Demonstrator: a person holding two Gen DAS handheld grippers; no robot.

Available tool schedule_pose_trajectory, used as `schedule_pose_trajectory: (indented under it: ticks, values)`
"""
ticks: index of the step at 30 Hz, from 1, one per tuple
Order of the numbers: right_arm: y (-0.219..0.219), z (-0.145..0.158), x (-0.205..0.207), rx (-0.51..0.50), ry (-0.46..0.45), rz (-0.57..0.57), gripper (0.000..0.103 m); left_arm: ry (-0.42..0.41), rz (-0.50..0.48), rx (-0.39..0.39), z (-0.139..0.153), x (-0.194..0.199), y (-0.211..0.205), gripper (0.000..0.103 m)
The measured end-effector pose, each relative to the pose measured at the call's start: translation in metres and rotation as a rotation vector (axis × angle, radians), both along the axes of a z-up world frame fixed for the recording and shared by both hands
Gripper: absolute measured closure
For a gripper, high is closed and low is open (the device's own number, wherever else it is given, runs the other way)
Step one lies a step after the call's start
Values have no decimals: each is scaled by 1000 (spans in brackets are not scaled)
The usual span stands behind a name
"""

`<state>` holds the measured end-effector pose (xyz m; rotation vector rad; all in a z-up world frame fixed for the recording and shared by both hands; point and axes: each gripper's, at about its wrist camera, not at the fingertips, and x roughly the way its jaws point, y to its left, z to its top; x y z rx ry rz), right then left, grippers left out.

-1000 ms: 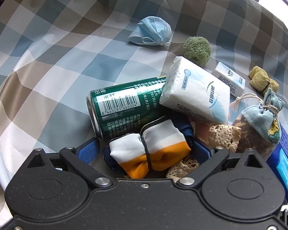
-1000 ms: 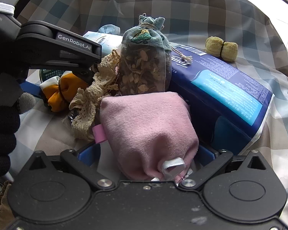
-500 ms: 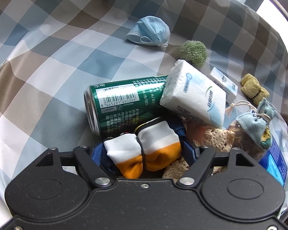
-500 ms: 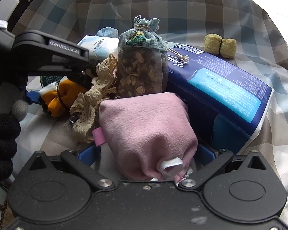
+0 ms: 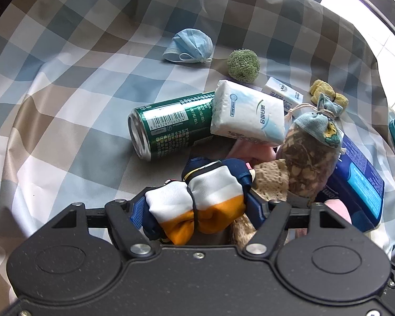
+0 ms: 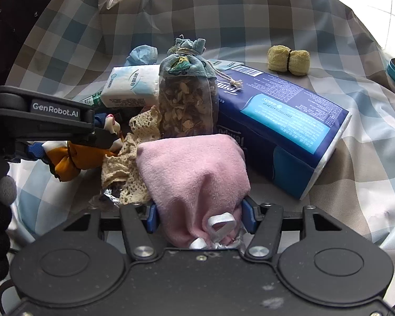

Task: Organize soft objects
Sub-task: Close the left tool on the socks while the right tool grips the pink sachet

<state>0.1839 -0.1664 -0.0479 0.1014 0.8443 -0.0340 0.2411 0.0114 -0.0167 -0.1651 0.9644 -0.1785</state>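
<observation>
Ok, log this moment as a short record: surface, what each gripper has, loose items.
surface: checked cloth
left gripper: jaws closing on white, orange and navy cloth bundle
right gripper: jaws closing on pink pouch
loose items: green can lying on its side, tissue pack, face mask, herb sachet

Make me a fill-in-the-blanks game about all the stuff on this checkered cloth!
1. The green metal drink can is lying on its ____.
2. The right gripper is closing on a soft ____ cloth pouch.
3. The left gripper is closing on a white, navy and ____ fabric bundle.
4. A black band is tied around the ____ rolled towel.

Missing words: side; pink; orange; yellow
</observation>
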Motion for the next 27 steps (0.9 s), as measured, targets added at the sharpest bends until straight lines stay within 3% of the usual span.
schedule_pose_trajectory:
  ticks: [12, 27]
  values:
    - [-7, 32, -48, -6, -78, -40, 45, -90, -29, 31, 33, -66, 10, 36]
    - [-2, 78, -162, 17, -205, -19, 45, -146, -70, 87, 43, -167, 7, 35]
